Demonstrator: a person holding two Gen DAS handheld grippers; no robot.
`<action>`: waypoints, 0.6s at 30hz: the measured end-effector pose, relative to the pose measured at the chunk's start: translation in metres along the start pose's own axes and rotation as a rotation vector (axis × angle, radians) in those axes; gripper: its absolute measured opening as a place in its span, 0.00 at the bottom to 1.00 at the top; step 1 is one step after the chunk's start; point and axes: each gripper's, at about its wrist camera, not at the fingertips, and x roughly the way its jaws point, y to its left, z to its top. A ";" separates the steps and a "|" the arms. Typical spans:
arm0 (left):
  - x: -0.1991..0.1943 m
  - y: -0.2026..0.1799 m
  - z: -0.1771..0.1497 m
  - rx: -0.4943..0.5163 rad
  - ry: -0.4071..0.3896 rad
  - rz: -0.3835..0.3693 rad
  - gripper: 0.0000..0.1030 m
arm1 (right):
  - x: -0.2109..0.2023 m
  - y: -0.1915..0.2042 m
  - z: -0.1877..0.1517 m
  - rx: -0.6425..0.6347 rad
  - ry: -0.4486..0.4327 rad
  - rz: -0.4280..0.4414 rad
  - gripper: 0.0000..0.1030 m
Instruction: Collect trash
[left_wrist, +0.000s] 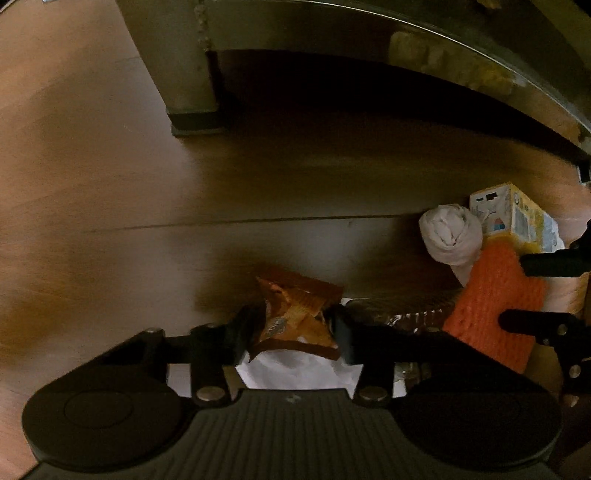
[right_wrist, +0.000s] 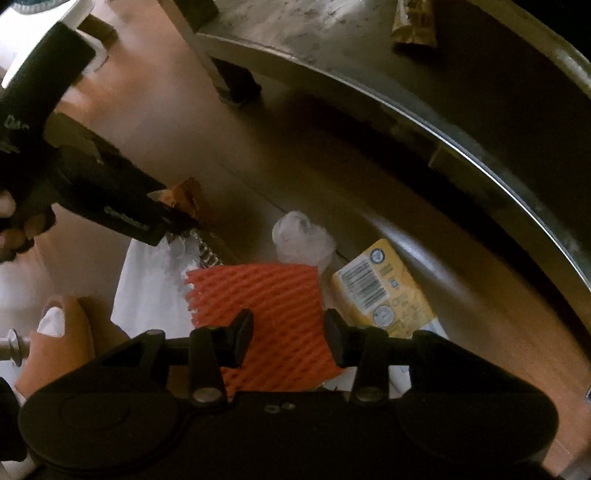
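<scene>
Left gripper (left_wrist: 293, 325) clamped orange wrapper (left_wrist: 295, 314); right gripper (right_wrist: 289, 338) straddled foam net (right_wrist: 266, 306), grip unclear. Risk: crinkly wrapper slipping toward 6 o'clock.
</scene>
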 end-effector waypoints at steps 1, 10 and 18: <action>0.000 0.000 0.000 0.000 -0.005 -0.002 0.42 | 0.000 0.000 0.000 0.000 -0.001 0.004 0.38; -0.010 0.002 -0.003 -0.029 -0.035 -0.015 0.36 | -0.010 0.005 -0.002 -0.029 -0.026 -0.015 0.01; -0.033 0.011 -0.017 -0.075 -0.058 -0.045 0.36 | -0.051 0.007 -0.012 0.017 -0.106 0.024 0.01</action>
